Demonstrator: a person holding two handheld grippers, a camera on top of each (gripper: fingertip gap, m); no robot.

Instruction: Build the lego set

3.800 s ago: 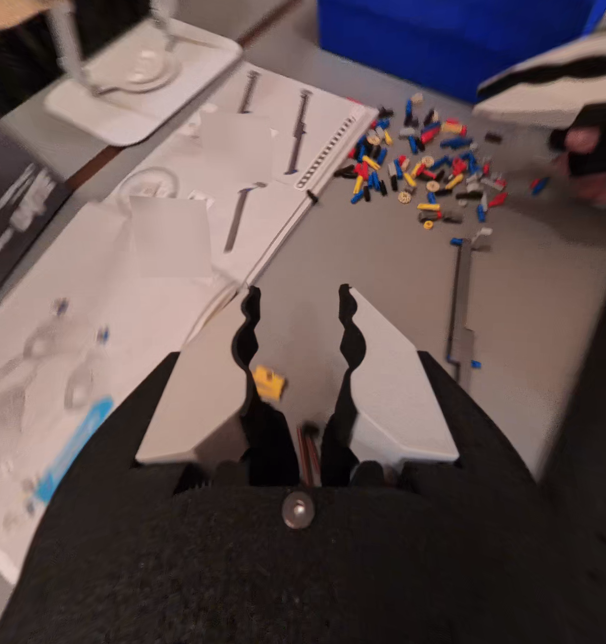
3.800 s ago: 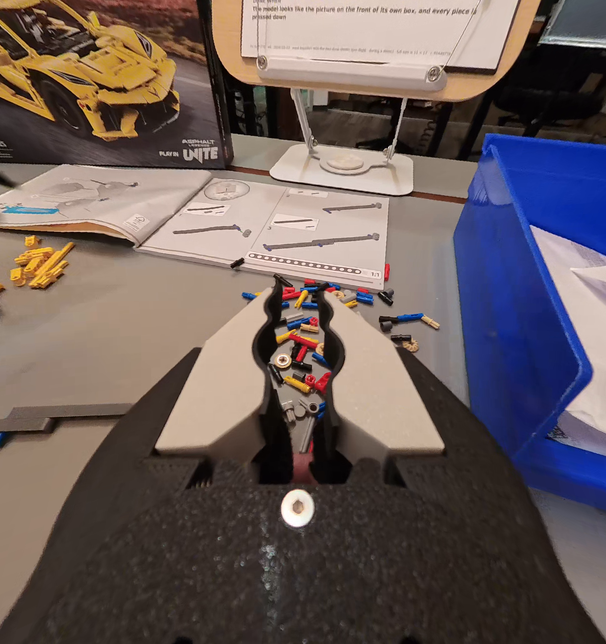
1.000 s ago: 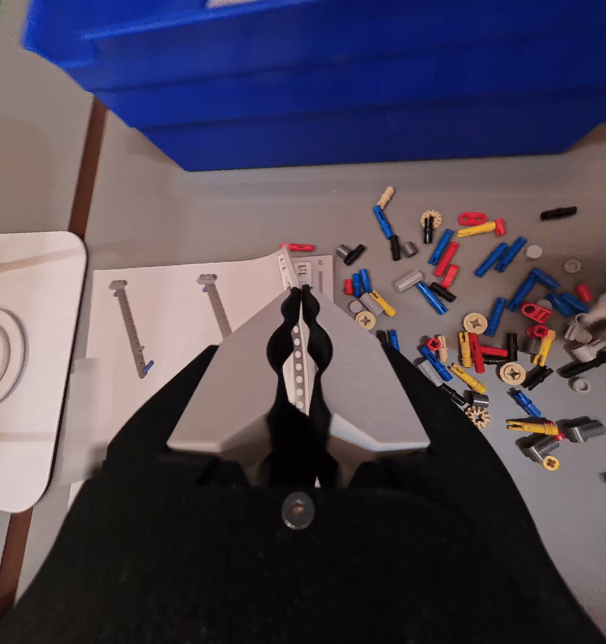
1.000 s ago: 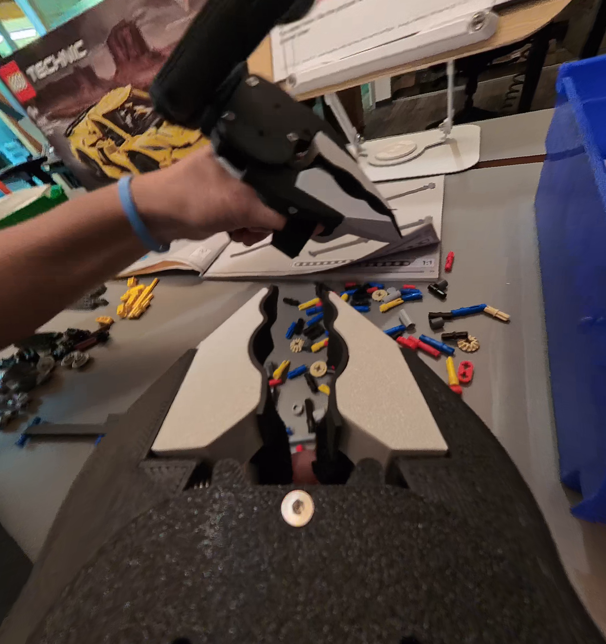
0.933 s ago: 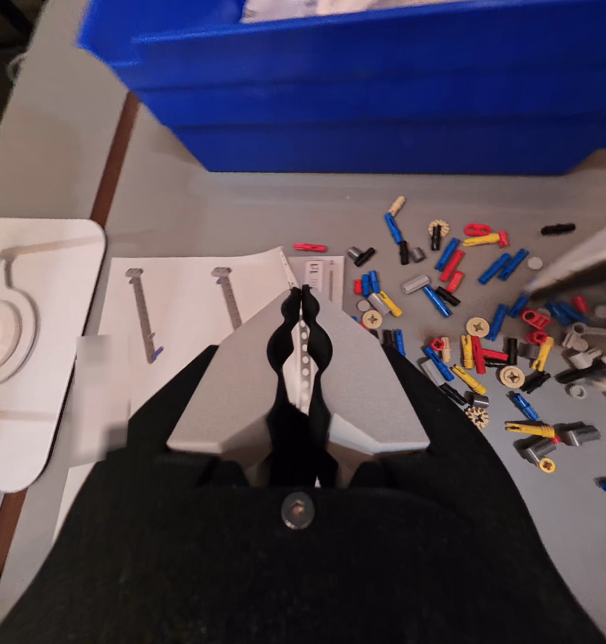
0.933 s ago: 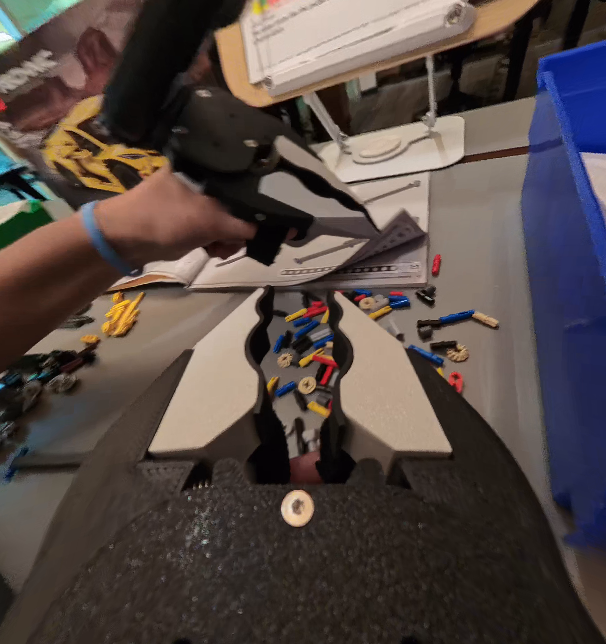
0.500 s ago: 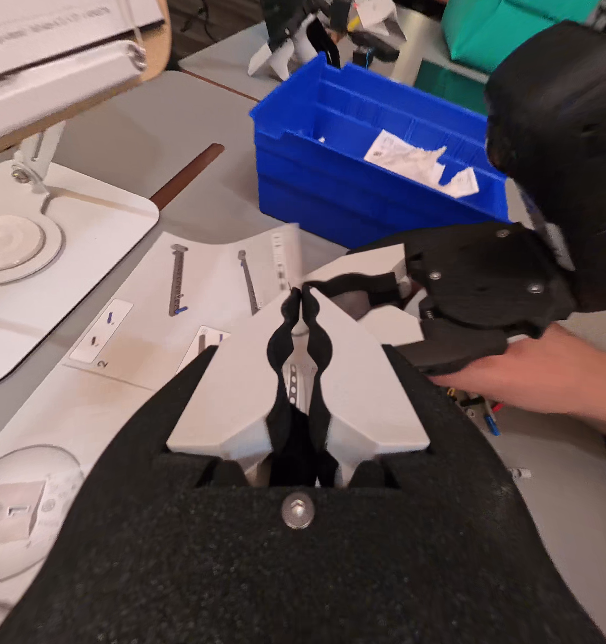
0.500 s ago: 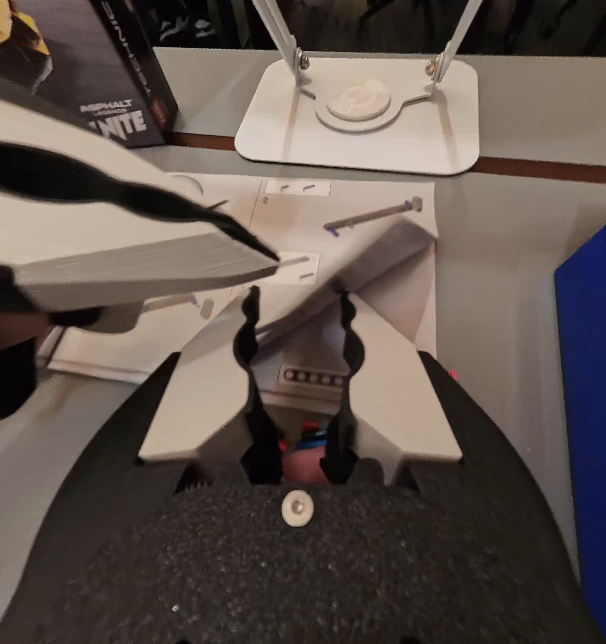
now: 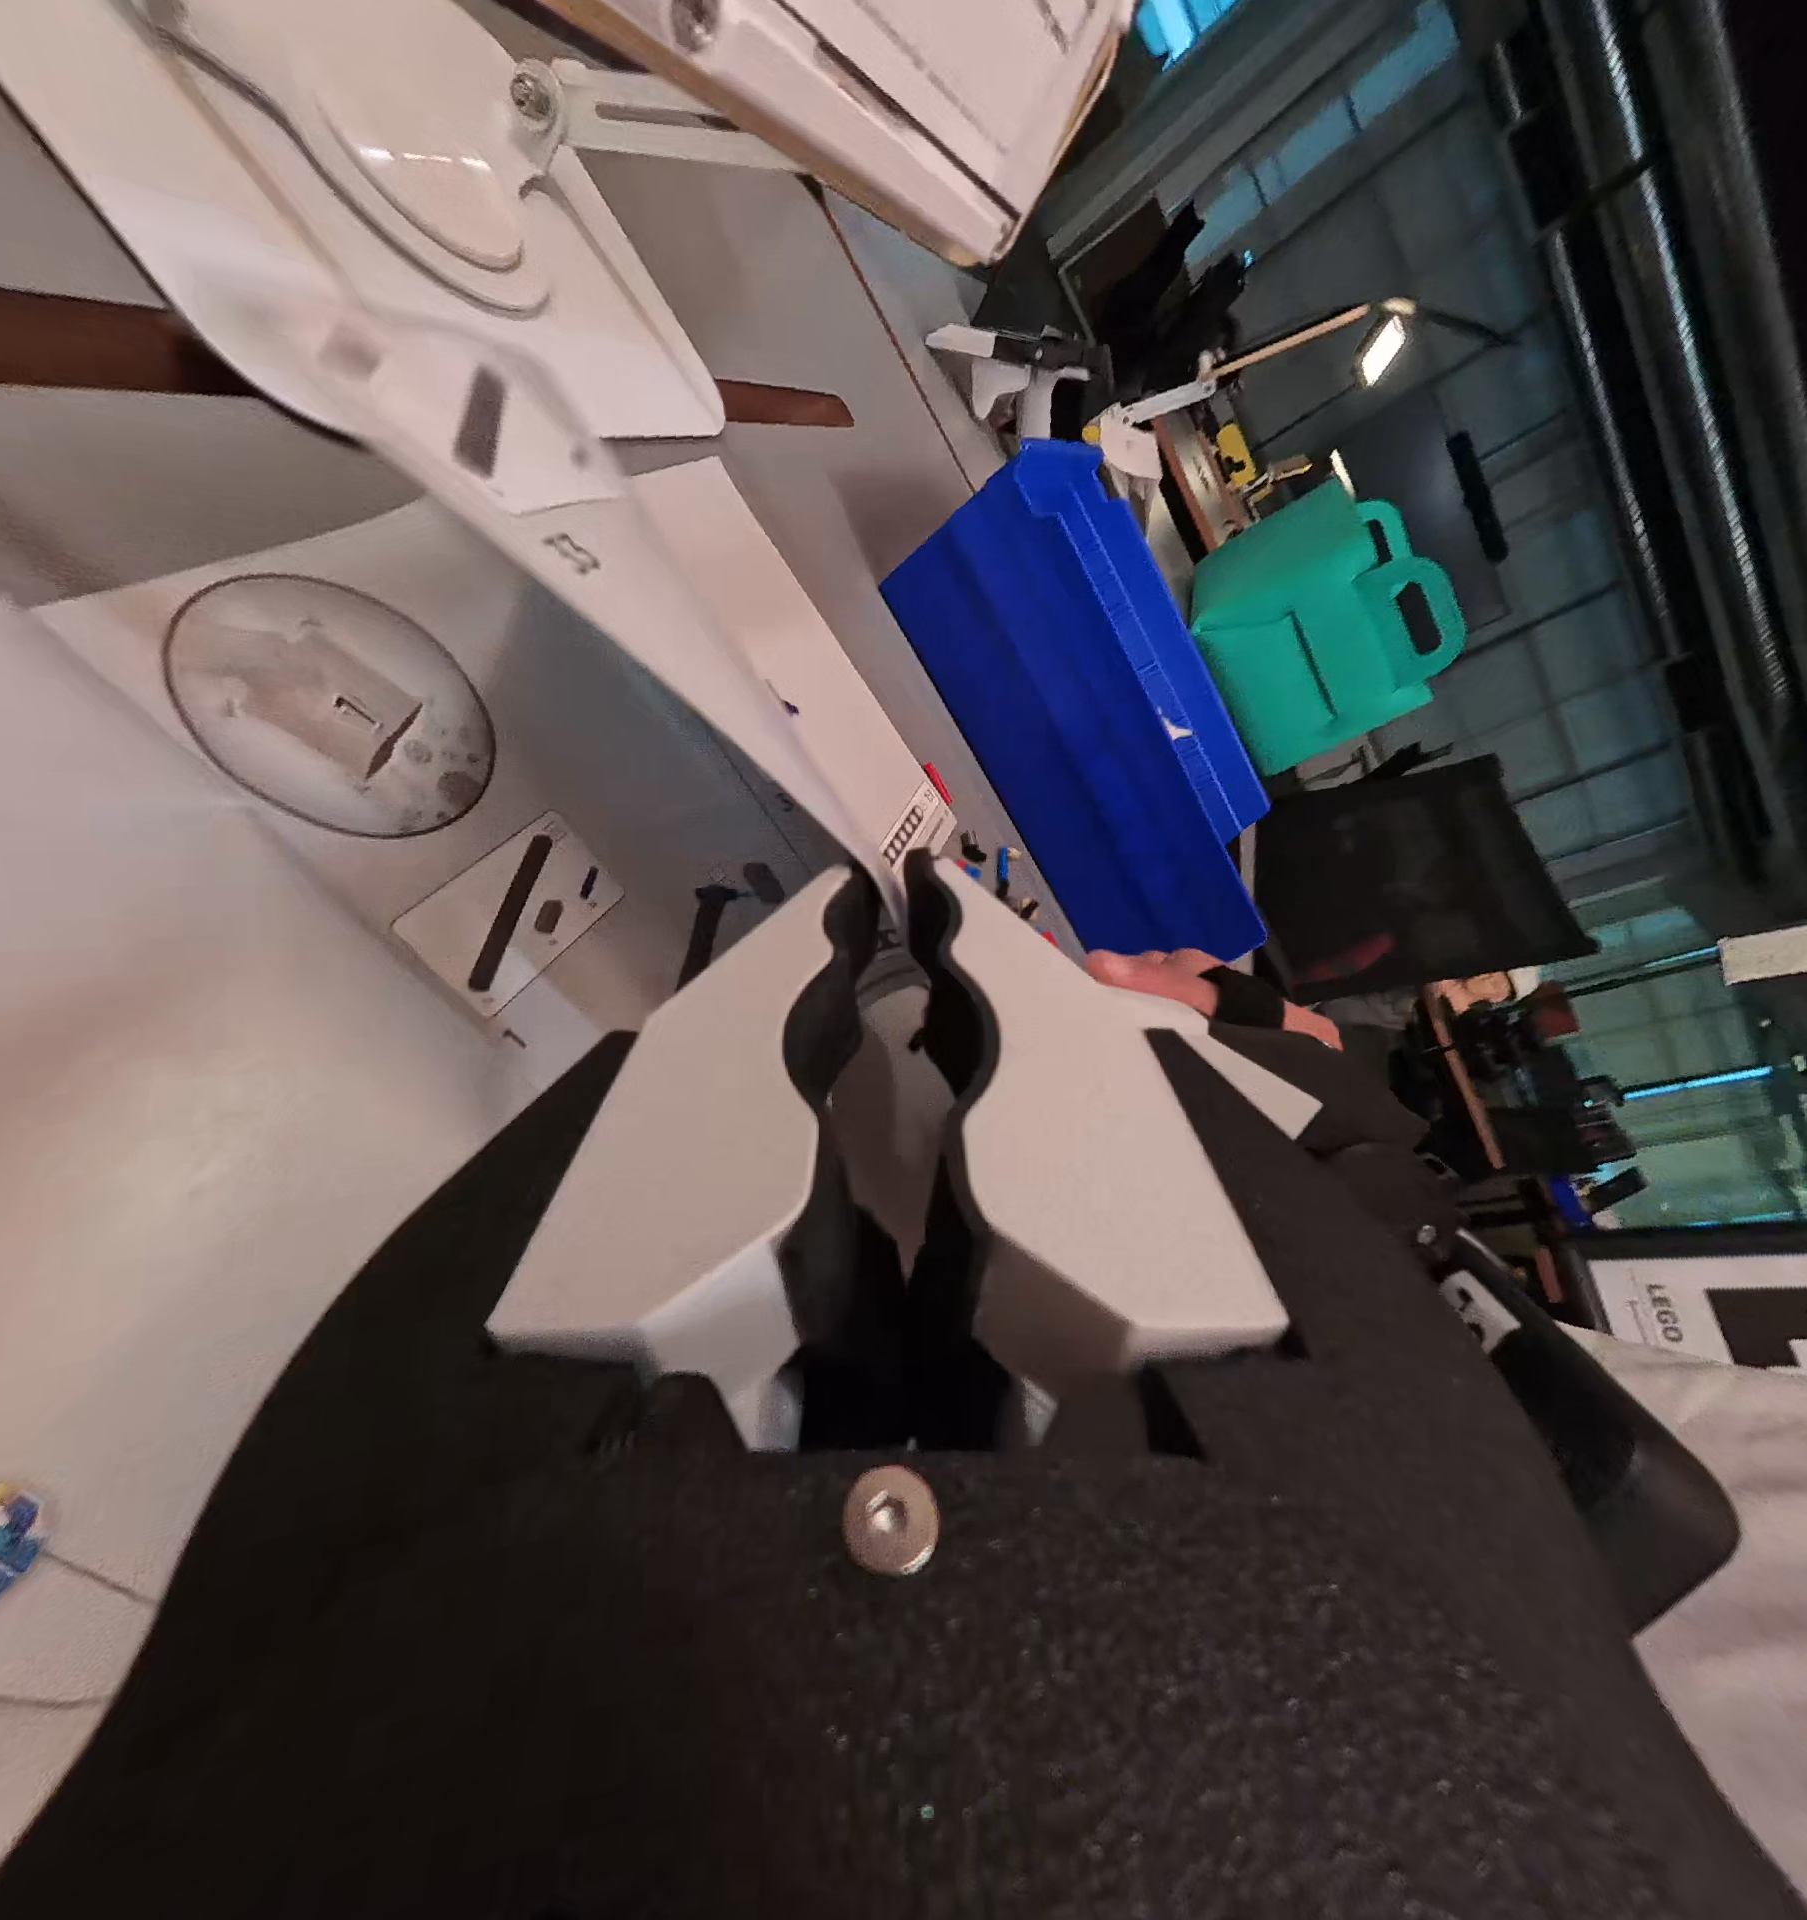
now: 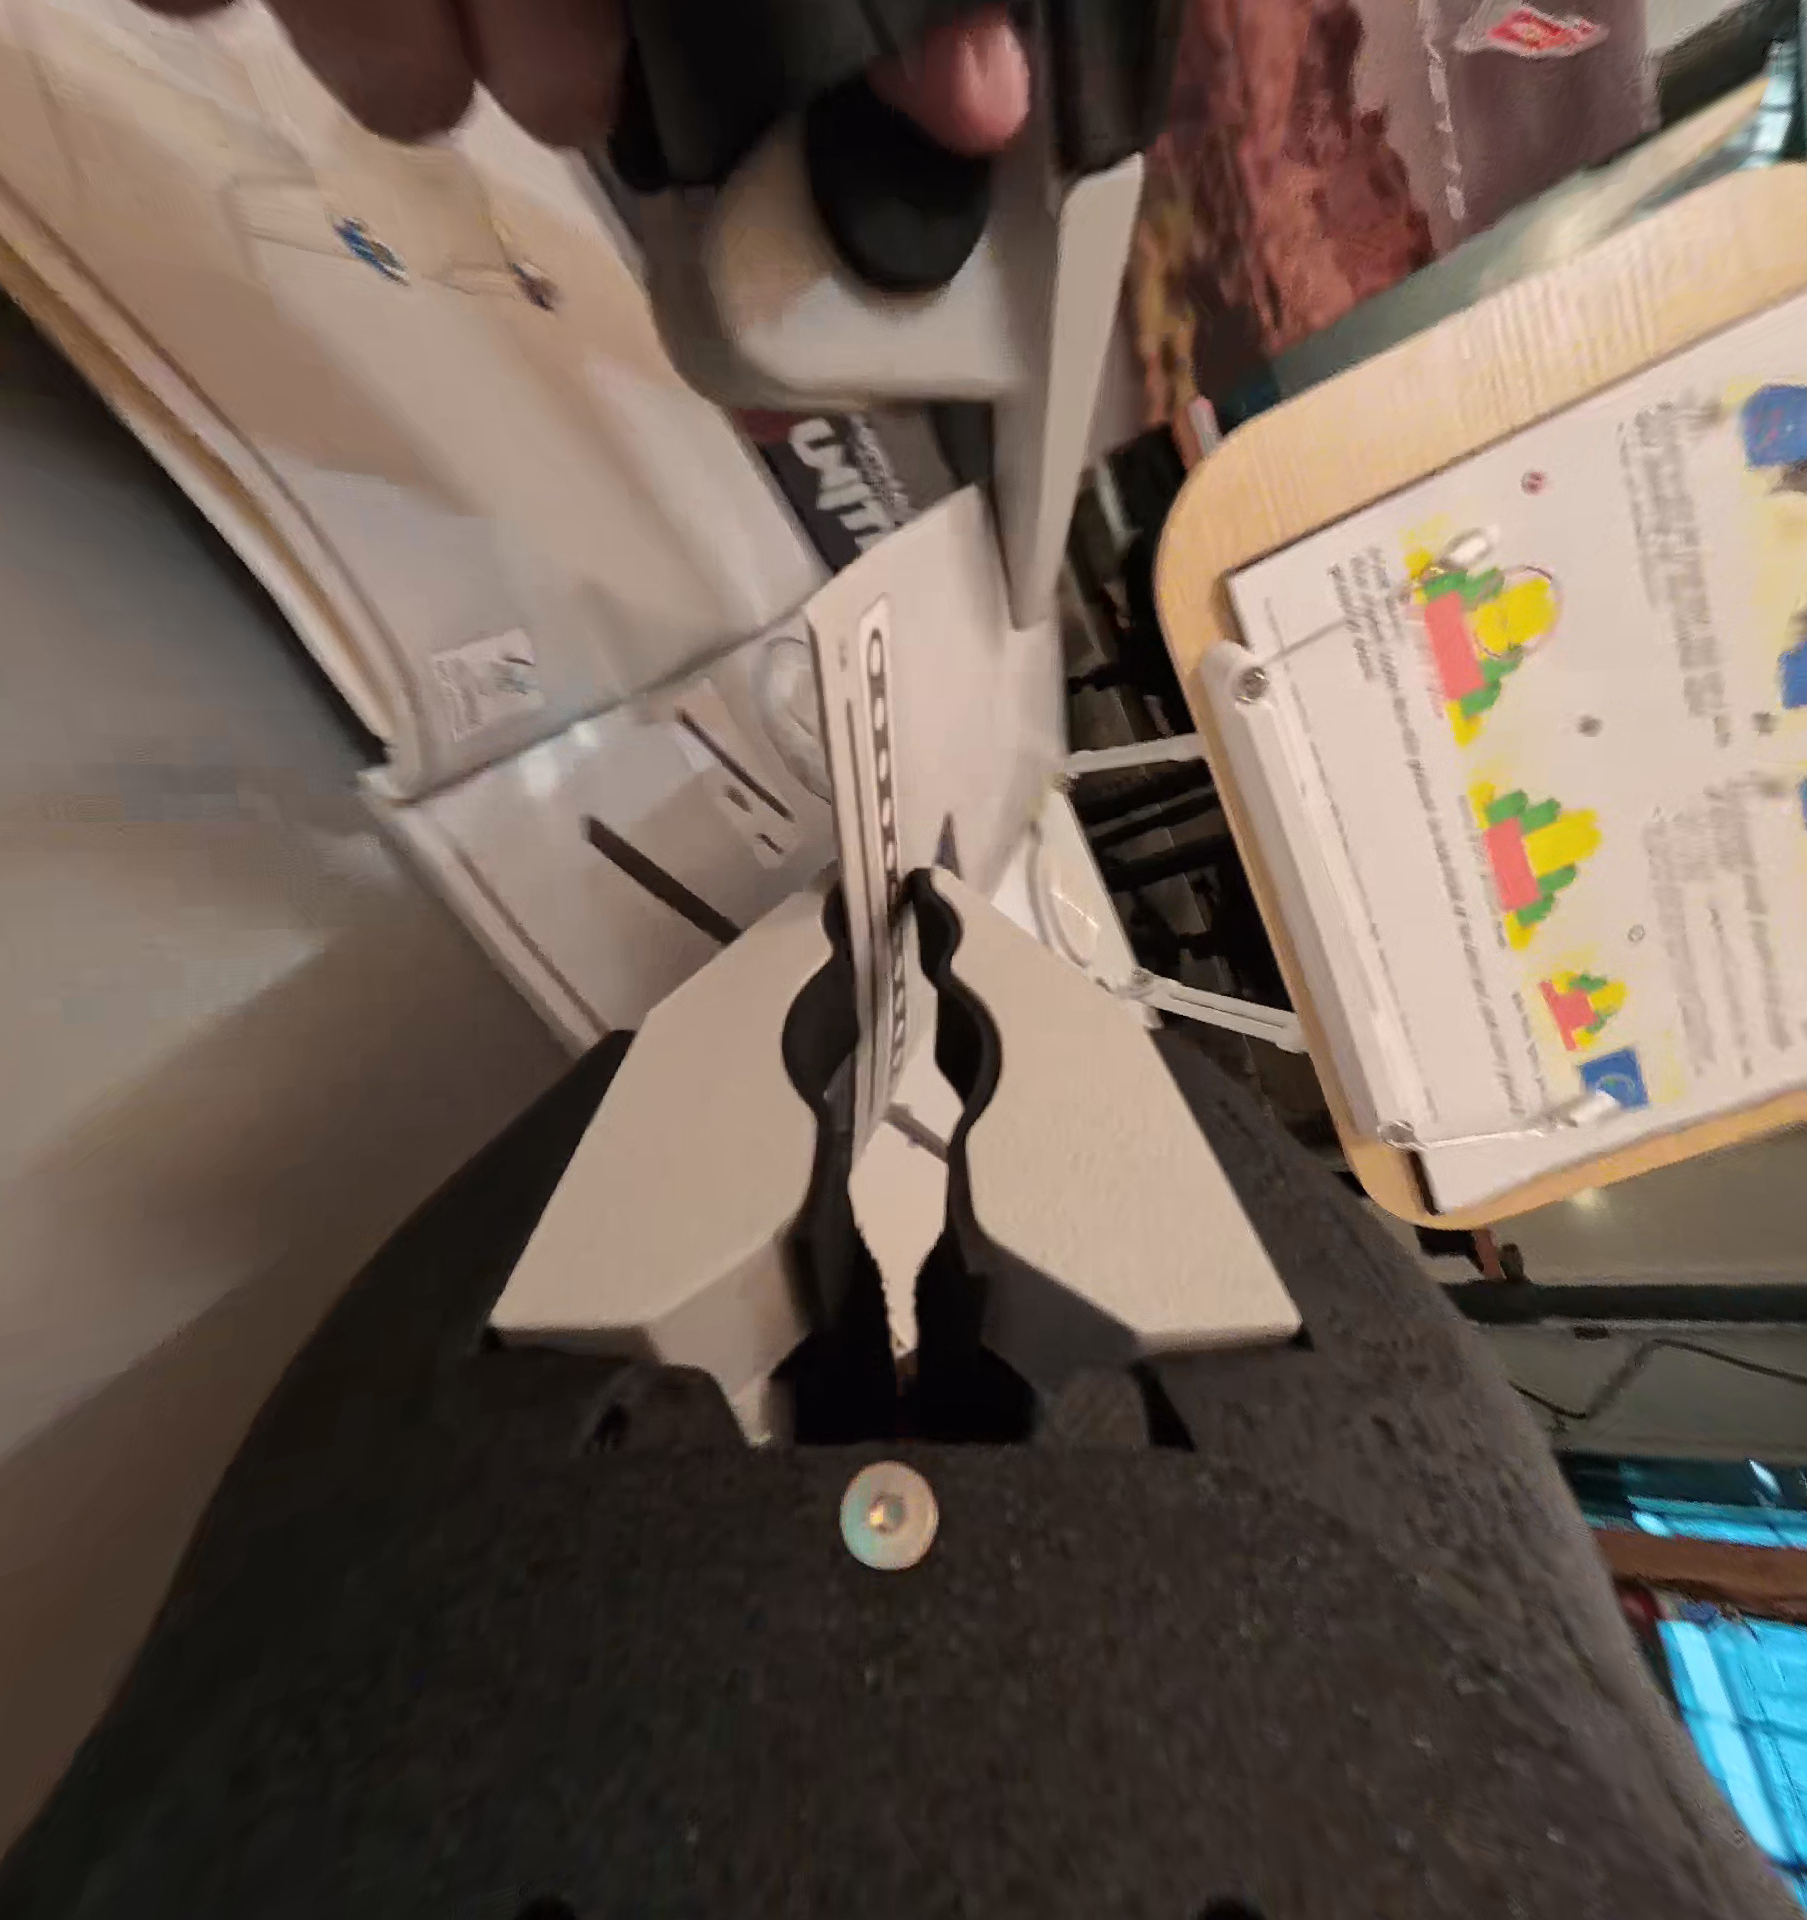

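The white instruction booklet (image 9: 255,935) lies open on the grey table. One page (image 9: 753,644) is lifted and curves up off it. My left gripper (image 9: 886,873) is shut on that page's edge. In the right wrist view, my right gripper (image 10: 883,894) is shut on the same page (image 10: 878,727), at the edge with the strip of printed circles. The left gripper (image 10: 1034,582) shows above it, held by a hand, with its tip on the page. A few loose coloured lego pieces (image 9: 992,862) lie beyond the booklet.
A blue bin (image 9: 1075,727) stands past the booklet, with a green container (image 9: 1314,623) behind it. A white stand base (image 9: 359,208) carries a wooden clipboard with a sheet (image 10: 1501,727). The lego box (image 10: 1294,156) is behind the booklet (image 10: 411,468). Grey table (image 10: 99,935) shows at the left. The tips of one gripper are about 5 centimeters away from the tips of the other.
My right gripper has gone from open to shut on the page. Both grippers have rolled sideways and the page now stands up off the booklet.
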